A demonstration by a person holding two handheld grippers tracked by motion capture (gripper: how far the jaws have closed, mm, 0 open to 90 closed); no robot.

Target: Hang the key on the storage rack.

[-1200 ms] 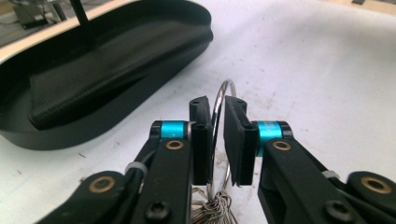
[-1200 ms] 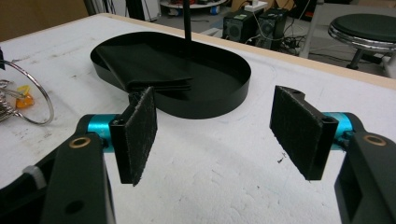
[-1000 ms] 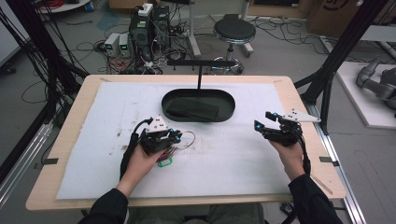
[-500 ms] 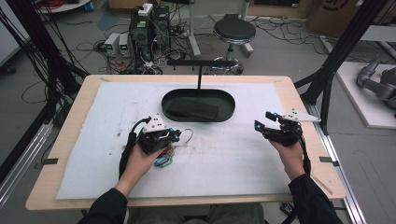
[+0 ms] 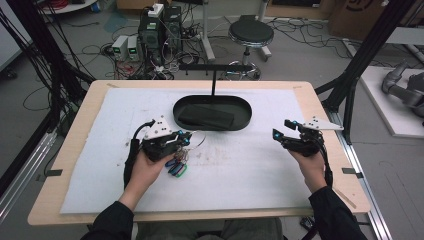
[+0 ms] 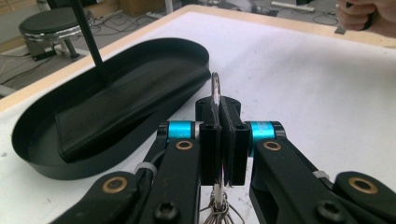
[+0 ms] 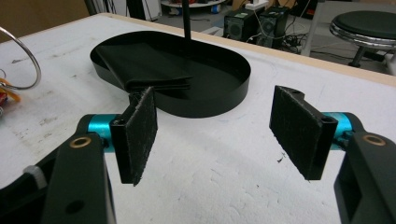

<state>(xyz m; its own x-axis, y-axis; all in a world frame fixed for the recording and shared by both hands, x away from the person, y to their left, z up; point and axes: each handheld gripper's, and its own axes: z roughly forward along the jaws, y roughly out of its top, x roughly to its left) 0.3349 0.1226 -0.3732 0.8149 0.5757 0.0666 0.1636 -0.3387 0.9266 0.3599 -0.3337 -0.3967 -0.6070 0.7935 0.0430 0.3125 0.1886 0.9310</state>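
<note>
High view: left gripper (image 5: 186, 140) sits near the middle of the white table mat (image 5: 100, 165), just below the black oval tray (image 5: 245, 117). Its jaws are shut tight on a thin silver metal ring (image 5: 197, 140). A bunch of small coloured tags (image 5: 176, 165), blue, green & maybe red, hangs from the ring under the gripper; too small to tell what they are. Left gripper view: the ring (image 6: 215, 88) stands up out of the pinched black pads (image 6: 232, 140), w/ thin wires below. The tray (image 6: 37, 158) is off to the left & holds a flat black folded pouch (image 6: 126, 107). Right gripper (image 5: 281, 131) is well apart at the right side of the mat, jaws wide open, nothing in them. Right gripper view: its two rough black pads (image 7: 140, 135) frame bare mat, tray (image 7: 219, 100) behind.
</note>
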